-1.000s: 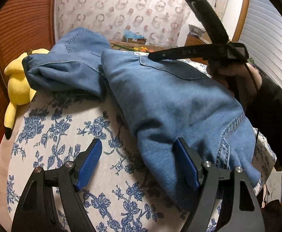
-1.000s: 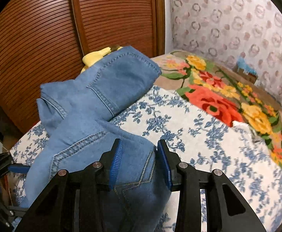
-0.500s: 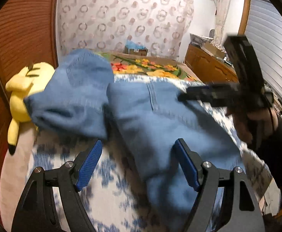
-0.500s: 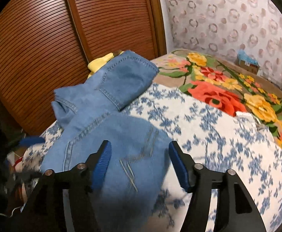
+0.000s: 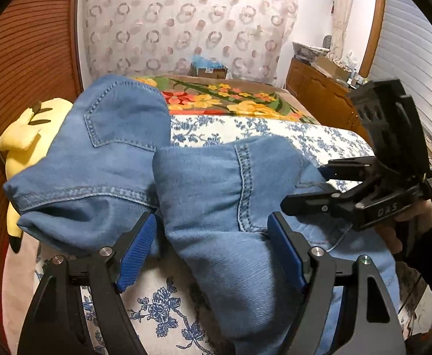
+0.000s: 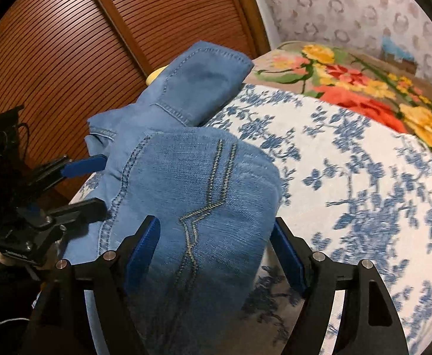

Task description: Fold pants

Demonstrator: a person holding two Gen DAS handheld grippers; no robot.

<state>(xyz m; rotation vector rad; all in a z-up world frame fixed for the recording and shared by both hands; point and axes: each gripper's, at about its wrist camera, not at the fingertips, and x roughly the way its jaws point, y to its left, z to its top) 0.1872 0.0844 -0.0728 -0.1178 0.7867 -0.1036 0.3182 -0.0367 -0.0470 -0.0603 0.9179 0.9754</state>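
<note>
Jeans (image 5: 216, 195) lie in a loose, humped heap on the near end of the bed (image 5: 319, 136), on the blue-and-white flowered cover. One portion with a back pocket is thrown up and away toward the wooden slatted door (image 6: 68, 44), partly over a yellow plush toy (image 5: 23, 136). The other portion is doubled over toward you and drapes off the bed edge.

Your left tool (image 5: 213, 251) is spread wide, with one blue pad on each side of the near fold. Neither pad is pinching cloth. My reading: you have it straddling the fold so that one squeeze catches both layers together.

Your right tool (image 6: 216, 251) is likewise spread wide over the same doubled part, where the zigzag stitching runs. Cloth sits between the pads but is not clamped. In the left view its fingers come in from the side, level with the upper layer.

Judgement: both tools sit at opposite sides of one fold so the cloth can be lifted evenly and laid flat. The fold is early; the legs are not aligned, and nothing is yet squared.

Risk: the hanging part may drag the heap off the edge if only one layer is caught.
</note>
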